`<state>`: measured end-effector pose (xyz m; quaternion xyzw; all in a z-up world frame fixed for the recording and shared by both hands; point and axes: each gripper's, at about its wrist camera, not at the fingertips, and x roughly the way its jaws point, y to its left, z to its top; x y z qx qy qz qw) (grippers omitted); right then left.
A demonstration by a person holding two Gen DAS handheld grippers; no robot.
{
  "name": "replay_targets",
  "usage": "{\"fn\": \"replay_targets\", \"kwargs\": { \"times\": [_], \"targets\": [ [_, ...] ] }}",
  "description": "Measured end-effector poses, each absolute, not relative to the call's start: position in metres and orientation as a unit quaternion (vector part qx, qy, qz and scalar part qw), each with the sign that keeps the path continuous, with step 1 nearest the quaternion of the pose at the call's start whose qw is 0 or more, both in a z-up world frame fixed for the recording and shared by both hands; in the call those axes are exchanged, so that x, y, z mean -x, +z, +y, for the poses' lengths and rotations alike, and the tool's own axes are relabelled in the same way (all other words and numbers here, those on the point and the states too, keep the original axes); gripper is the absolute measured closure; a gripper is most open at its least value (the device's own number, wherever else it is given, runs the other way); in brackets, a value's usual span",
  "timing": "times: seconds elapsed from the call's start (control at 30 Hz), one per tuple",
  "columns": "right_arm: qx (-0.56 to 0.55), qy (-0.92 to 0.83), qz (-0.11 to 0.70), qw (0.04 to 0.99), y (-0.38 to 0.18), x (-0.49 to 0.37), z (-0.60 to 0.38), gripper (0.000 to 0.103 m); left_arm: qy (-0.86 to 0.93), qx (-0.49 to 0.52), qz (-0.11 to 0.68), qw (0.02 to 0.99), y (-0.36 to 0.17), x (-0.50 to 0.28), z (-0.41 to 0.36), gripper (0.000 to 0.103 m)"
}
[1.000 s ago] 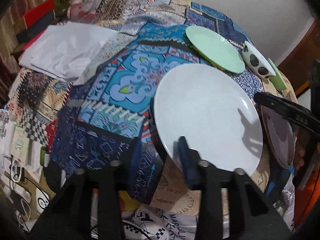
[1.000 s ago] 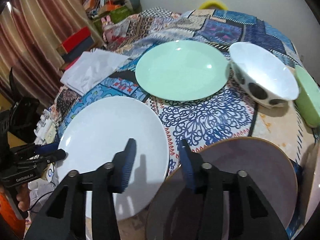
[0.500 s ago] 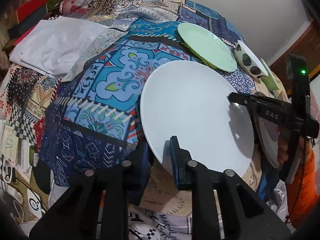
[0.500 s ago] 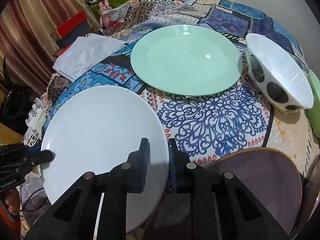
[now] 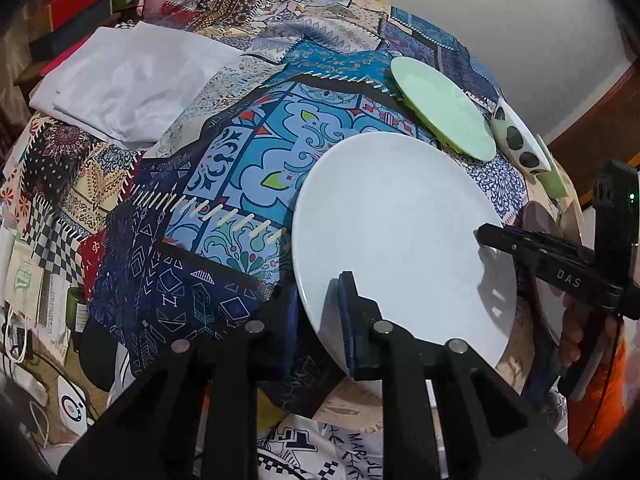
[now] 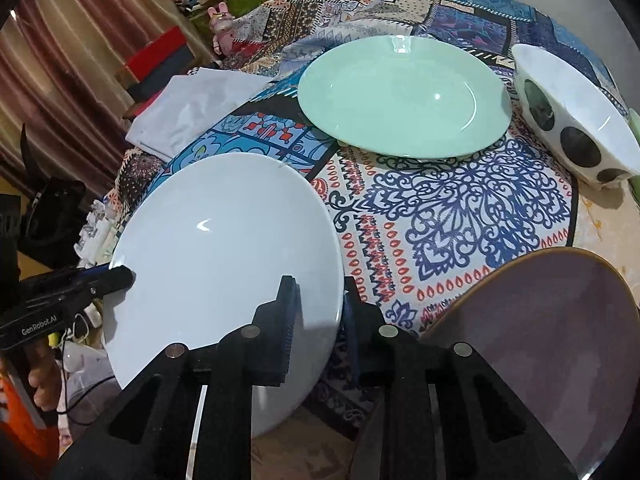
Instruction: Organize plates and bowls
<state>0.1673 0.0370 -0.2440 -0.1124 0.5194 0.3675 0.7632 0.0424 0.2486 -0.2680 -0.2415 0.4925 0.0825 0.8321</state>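
A large white plate [image 5: 400, 232] lies on the patchwork tablecloth [image 5: 248, 152] near the front edge, its near rim hanging past the edge. My left gripper [image 5: 320, 292] is shut on its left rim, one finger above and one below. My right gripper [image 6: 319, 292] has the opposite rim of the white plate [image 6: 224, 240] between its pads, which still touch it while the jaws are opening slightly. Each gripper shows in the other's view: the right gripper [image 5: 486, 234] and the left gripper [image 6: 116, 278], each with a hand behind it.
A mint green plate [image 6: 404, 96] lies behind the white one. A white bowl with dark spots [image 6: 576, 120] and a green dish [image 6: 634, 128] sit at the far right. A brown-rimmed purple plate [image 6: 540, 340] lies front right. A folded white cloth [image 5: 128, 80] rests back left.
Both grippers went from open beside the white plate to closed over its opposite rims. The right gripper shifted left onto the rim and sank a little.
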Motion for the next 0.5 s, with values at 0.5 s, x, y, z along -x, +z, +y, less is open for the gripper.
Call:
{"fn": "replay_targets", "kwargs": {
  "times": [0.5],
  "targets": [
    [0.092,0.353,0.494,0.789,-0.221,-0.159,0.019,0.082,0.087,0.238,0.496,0.831,-0.257,-0.044,0.235,0.083]
  ]
}}
